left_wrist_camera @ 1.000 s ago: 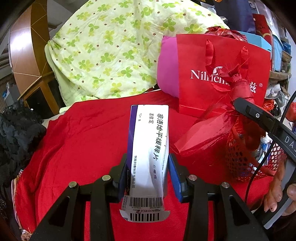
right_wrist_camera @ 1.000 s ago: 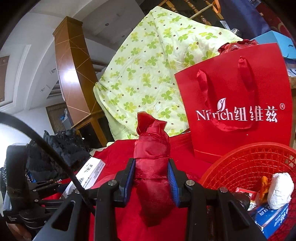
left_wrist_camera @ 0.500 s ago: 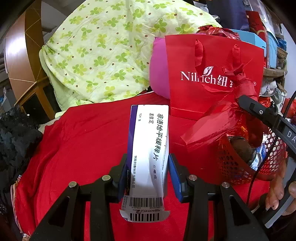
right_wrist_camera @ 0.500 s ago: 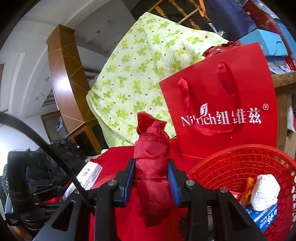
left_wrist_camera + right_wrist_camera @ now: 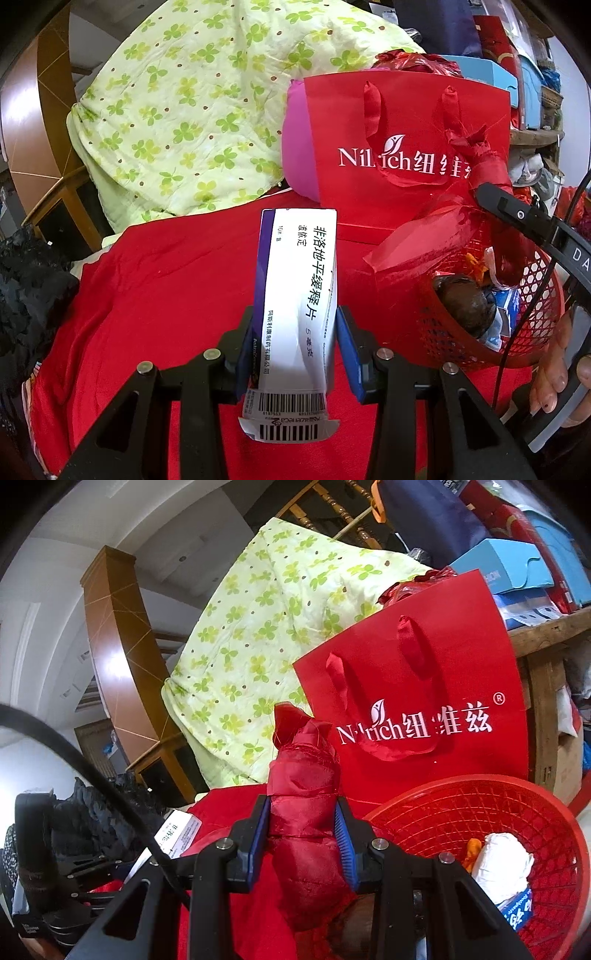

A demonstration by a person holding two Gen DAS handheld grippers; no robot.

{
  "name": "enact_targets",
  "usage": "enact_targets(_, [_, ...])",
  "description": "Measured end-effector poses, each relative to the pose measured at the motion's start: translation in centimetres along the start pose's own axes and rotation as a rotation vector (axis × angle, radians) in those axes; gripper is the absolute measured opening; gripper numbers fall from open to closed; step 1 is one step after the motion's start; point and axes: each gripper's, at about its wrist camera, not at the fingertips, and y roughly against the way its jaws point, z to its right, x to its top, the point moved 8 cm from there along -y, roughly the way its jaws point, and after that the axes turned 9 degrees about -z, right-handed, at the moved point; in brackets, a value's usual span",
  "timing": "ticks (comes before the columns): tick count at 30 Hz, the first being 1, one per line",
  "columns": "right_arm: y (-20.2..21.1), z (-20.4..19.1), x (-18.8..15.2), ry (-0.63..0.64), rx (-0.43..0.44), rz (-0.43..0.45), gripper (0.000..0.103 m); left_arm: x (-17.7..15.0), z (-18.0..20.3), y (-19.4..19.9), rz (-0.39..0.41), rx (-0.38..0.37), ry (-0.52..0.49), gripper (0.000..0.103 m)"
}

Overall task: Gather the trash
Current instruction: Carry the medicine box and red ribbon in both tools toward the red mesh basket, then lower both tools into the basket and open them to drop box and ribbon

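Observation:
My left gripper is shut on a white and purple medicine box with black Chinese print and a barcode flap, held lengthwise above the red cloth. To its right stands a red mesh basket with trash inside. My right gripper is shut on a crumpled red fabric bundle, held just left of the basket's rim. In the basket lie a white wad, an orange scrap and a blue-and-white packet. The right gripper's arm hangs over the basket in the left wrist view.
A red paper gift bag stands behind the basket, with a pink cushion and a green clover quilt beyond. Dark clothing lies at the left. Boxes and a wooden shelf crowd the right. A hand holds the right gripper's handle.
Both grippers have shifted to the right, so the basket and the red gift bag slid left in both views. More of the basket's inside shows now. Both grips are unchanged.

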Motion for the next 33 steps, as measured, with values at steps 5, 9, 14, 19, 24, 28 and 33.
enact_targets(5, [0.6, 0.5, 0.2, -0.011, -0.004, 0.011, 0.037, 0.0, 0.7, 0.0, 0.0, -0.003, -0.011, 0.044])
enact_targets(9, [1.1, 0.8, 0.2, -0.02, -0.01, 0.021, 0.037, 0.1, 1.0, 0.0, -0.001, -0.007, -0.017, 0.044])
enact_targets(14, [1.8, 1.4, 0.2, -0.033, -0.02, 0.03, 0.037, 0.3, 1.8, -0.1, -0.001, -0.014, -0.028, 0.044])
enact_targets(19, [2.5, 1.9, 0.2, -0.045, -0.028, 0.038, 0.037, 0.3, 2.4, -0.2, -0.004, -0.022, -0.037, 0.044])
enact_targets(24, [2.9, 2.4, 0.4, -0.056, -0.034, 0.042, 0.037, 0.4, 3.0, -0.3, -0.004, -0.028, -0.047, 0.044])
enact_targets(28, [3.2, 2.8, 0.5, -0.064, -0.037, 0.047, 0.037, 0.5, 3.4, -0.6, -0.007, -0.034, -0.056, 0.044])
enact_targets(33, [3.4, 3.1, 0.5, -0.069, -0.041, 0.052, 0.037, 0.5, 3.8, -0.7, -0.011, -0.039, -0.062, 0.044])
